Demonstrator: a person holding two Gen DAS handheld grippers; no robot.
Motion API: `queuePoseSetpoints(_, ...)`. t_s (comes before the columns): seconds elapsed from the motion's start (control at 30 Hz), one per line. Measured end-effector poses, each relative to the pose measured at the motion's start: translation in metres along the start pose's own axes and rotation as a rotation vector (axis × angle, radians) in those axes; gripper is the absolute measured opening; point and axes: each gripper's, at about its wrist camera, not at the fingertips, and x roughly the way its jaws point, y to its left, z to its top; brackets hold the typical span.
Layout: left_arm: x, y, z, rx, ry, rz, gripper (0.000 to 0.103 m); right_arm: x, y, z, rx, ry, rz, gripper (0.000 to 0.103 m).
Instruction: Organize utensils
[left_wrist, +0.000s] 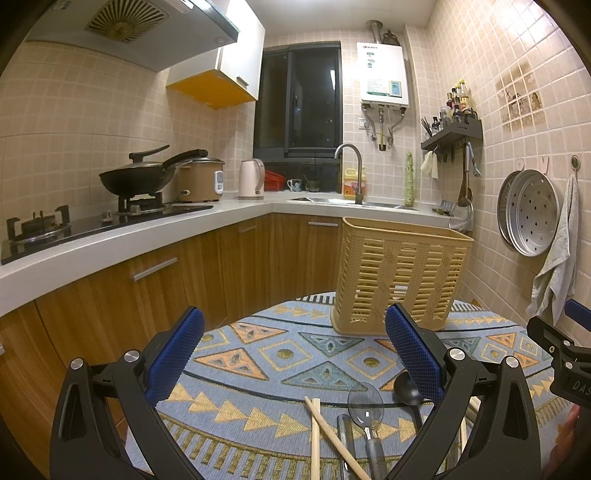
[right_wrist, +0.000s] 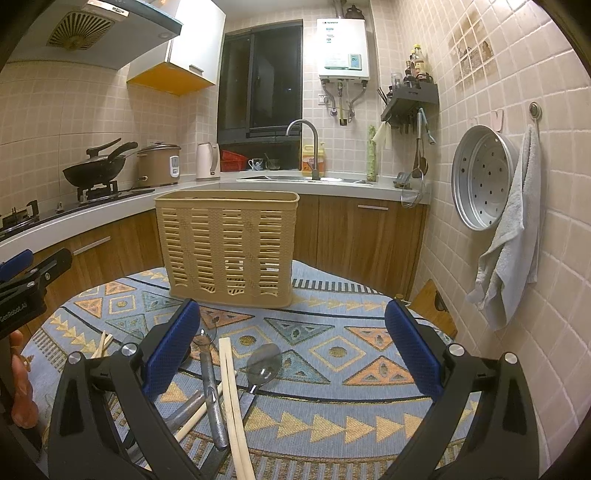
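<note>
A tan slatted utensil basket (left_wrist: 400, 277) (right_wrist: 229, 249) stands upright at the far side of a round table with a patterned cloth (left_wrist: 280, 354) (right_wrist: 332, 350). Loose utensils lie on the near part of the cloth: wooden chopsticks (left_wrist: 323, 435) (right_wrist: 232, 402), a clear plastic spoon (left_wrist: 365, 402) (right_wrist: 264, 363), a black spoon (left_wrist: 406, 387) and a metal-handled utensil (right_wrist: 214, 406). My left gripper (left_wrist: 295, 354) is open and empty above the utensils. My right gripper (right_wrist: 293, 347) is open and empty, with the utensils by its left finger.
A white L-shaped counter (left_wrist: 147, 236) with a gas hob and wok (left_wrist: 133, 177), a rice cooker (left_wrist: 201, 179), a kettle (left_wrist: 251, 179) and a sink (left_wrist: 351, 199) runs behind the table. A steamer tray (right_wrist: 480, 177) and a towel (right_wrist: 509, 229) hang on the right wall.
</note>
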Motion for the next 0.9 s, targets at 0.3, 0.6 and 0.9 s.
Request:
queuePoseSetpoints(0.3,0.003,0.001,0.000,-0.006,0.010,-0.001,0.095,0.001,0.000,-0.001,0.004,0.003,0.001,0.096)
queuePoseSetpoints(0.6,0.003,0.001,0.000,-0.005,0.010,-0.001,0.095,0.001,0.000,-0.001,0.004,0.003,0.002,0.096)
queuePoseSetpoints(0.9,0.005,0.006,0.002,-0.032,0.027,-0.004,0.095,0.003,-0.011,-0.002,0.060,0.017,-0.102,0.096)
